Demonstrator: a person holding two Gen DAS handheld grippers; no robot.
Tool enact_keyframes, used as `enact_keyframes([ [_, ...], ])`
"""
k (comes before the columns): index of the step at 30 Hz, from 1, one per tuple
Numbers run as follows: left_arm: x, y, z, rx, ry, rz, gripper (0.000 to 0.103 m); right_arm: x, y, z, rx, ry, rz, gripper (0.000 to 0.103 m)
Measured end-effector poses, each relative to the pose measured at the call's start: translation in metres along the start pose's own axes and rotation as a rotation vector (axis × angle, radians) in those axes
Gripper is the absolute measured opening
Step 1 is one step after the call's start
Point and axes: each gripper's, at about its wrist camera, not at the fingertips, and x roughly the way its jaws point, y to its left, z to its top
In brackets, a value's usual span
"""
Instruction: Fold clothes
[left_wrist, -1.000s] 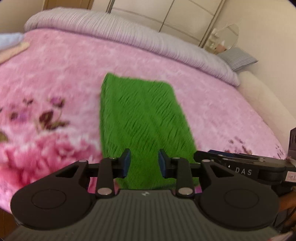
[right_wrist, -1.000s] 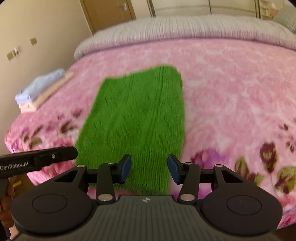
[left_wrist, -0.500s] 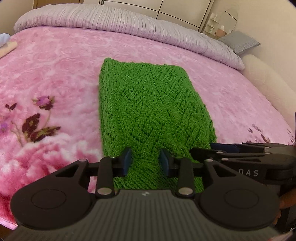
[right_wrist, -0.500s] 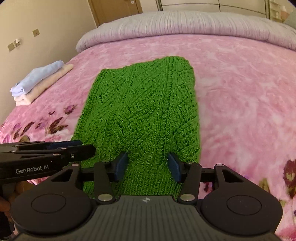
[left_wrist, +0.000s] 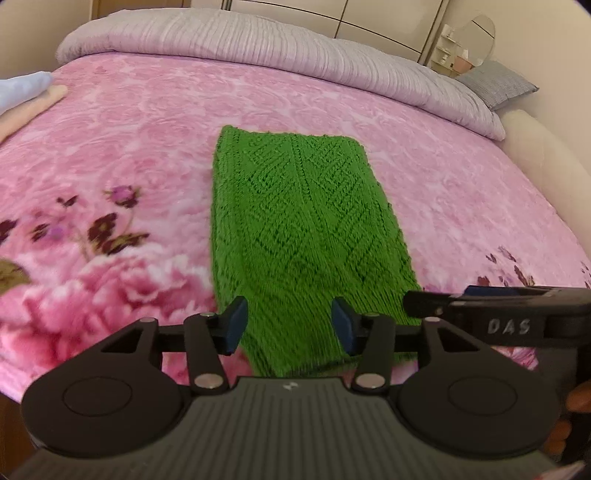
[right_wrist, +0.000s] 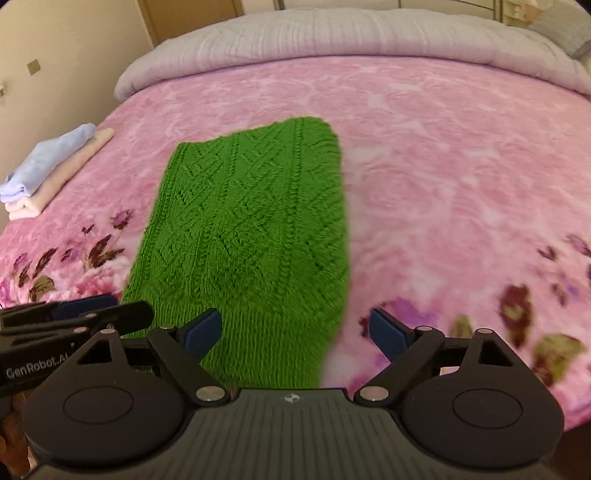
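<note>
Both my grippers, left (left_wrist: 289, 325) and right (right_wrist: 295, 332), just spread their fingers wide (holding nothing) over the green cable-knit garment (left_wrist: 303, 229), now a long band on the pink floral bed (left_wrist: 129, 147).

A wide bed fills the room, covered by a pink plush blanket (left_wrist: 332, 110) printed with large roses and darker purple sprigs near its front edge. A pale lilac ribbed duvet (left_wrist: 258, 40) lies rolled along the far side. Behind it stand cream wardrobe doors (left_wrist: 369, 14) with dark seams. A grey pillow (left_wrist: 496, 83) rests at the far right corner, beside a padded cream bed edge (left_wrist: 535, 147). An oval mirror (left_wrist: 478, 31) stands further back (small items near it are too blurred to identify). Beige walls surround; a wooden door (right_wrist: 192, 11) and wall switch plate (right_wrist: 33, 66) appear left.
</note>
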Motion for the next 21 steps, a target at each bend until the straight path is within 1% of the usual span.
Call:
enact_keyframes([
  [3,-0.018,-0.005,-0.004,0.004,-0.023,0.004,0.051,-0.016,0.0,-0.004,0.013,-0.006,-0.008,0.09],
  [7,-0.04,-0.011,-0.007,0.022,-0.06,0.009,0.053,-0.034,0.002,-0.01,0.006,-0.037,-0.004,0.09],
  [9,-0.048,-0.014,-0.008,0.029,-0.076,0.016,0.057,-0.043,0.003,-0.013,0.003,-0.052,-0.002,0.09],
  [21,-0.088,-0.03,-0.016,0.036,-0.153,0.025,0.071,-0.091,0.007,-0.031,-0.018,-0.137,0.016,0.09],
])
